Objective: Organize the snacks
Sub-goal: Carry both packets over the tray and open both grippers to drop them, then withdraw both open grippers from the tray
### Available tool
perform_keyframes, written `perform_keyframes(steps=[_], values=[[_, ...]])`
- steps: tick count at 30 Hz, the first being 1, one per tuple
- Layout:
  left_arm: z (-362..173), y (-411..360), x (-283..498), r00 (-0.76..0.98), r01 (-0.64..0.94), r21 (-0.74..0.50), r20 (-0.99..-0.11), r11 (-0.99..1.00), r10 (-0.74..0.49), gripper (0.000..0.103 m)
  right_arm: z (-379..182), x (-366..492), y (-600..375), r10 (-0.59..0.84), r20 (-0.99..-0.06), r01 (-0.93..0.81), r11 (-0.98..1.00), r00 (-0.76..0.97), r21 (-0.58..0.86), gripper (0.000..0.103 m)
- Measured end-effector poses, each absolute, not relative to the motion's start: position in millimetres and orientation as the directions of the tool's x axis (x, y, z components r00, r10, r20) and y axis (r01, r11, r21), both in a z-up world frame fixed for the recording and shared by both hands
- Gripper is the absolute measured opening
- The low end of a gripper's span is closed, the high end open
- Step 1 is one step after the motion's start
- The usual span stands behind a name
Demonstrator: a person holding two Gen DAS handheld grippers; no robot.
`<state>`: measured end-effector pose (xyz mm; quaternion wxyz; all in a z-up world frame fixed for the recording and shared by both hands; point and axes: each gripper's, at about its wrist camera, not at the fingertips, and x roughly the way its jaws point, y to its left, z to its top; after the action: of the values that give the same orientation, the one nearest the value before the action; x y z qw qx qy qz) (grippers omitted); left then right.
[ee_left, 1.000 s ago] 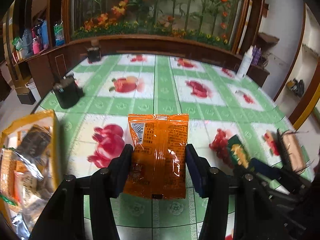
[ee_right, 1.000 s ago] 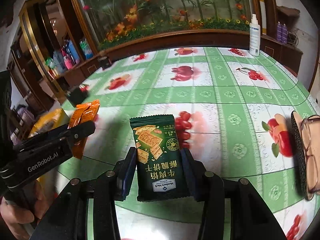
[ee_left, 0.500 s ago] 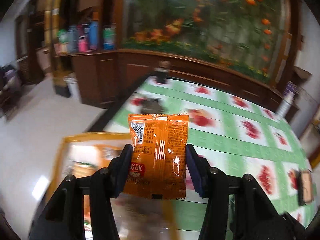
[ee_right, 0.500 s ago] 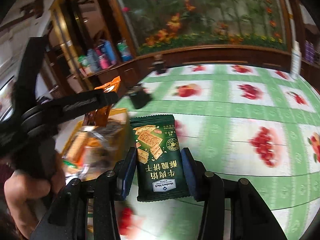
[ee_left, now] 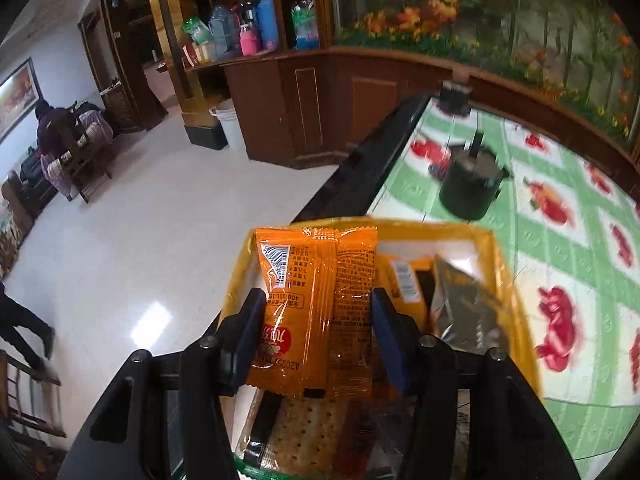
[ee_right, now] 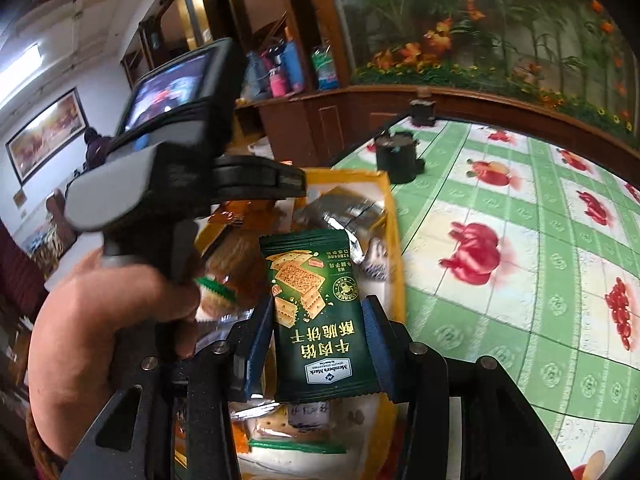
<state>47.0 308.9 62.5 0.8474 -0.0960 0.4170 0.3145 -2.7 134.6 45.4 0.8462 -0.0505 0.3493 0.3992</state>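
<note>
My left gripper (ee_left: pixel 316 340) is shut on an orange snack packet (ee_left: pixel 316 308) and holds it above the yellow snack box (ee_left: pixel 516 320), which holds several packets and crackers. My right gripper (ee_right: pixel 320 344) is shut on a dark green cracker packet (ee_right: pixel 320 312) and holds it over the same yellow box (ee_right: pixel 394 240). The left gripper's body and the hand on it (ee_right: pixel 168 184) show to the left in the right wrist view, above the box.
The box sits at the left edge of a table with a green checked fruit-print cloth (ee_left: pixel 572 240). A black round pot (ee_left: pixel 470 190) stands on the cloth beyond the box. White floor (ee_left: pixel 140 240) lies to the left, below the table edge.
Both grippers have swung left from the middle of the table to above the yellow box, each still holding its packet.
</note>
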Motion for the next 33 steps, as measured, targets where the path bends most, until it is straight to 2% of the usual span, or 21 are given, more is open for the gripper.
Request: perform_keyframes(steps=[7, 11, 26, 30, 33], values=[[59, 305, 51, 0.437, -0.614, 0.136, -0.761, 0.777, 0.479, 0.054, 36, -9, 139, 0.618, -0.643, -0.731, 0.669, 0.451, 0.130, 0.049], [58, 303, 55, 0.431, -0.615, 0.152, -0.757, 0.774, 0.491, 0.054, 20, -8, 144, 0.599, -0.691, -0.734, 0.663, 0.406, 0.144, 0.044], [65, 301, 54, 0.447, -0.616, 0.139, -0.749, 0.775, 0.490, 0.059, 40, -18, 135, 0.621, -0.623, -0.750, 0.656, 0.475, 0.081, 0.044], [67, 300, 54, 0.463, -0.616, 0.123, -0.742, 0.778, 0.484, 0.068, 46, -21, 128, 0.637, -0.596, -0.750, 0.656, 0.489, 0.087, 0.049], [70, 297, 53, 0.478, -0.618, 0.119, -0.729, 0.777, 0.491, 0.070, 51, -20, 122, 0.652, -0.581, -0.746, 0.656, 0.487, 0.111, 0.049]])
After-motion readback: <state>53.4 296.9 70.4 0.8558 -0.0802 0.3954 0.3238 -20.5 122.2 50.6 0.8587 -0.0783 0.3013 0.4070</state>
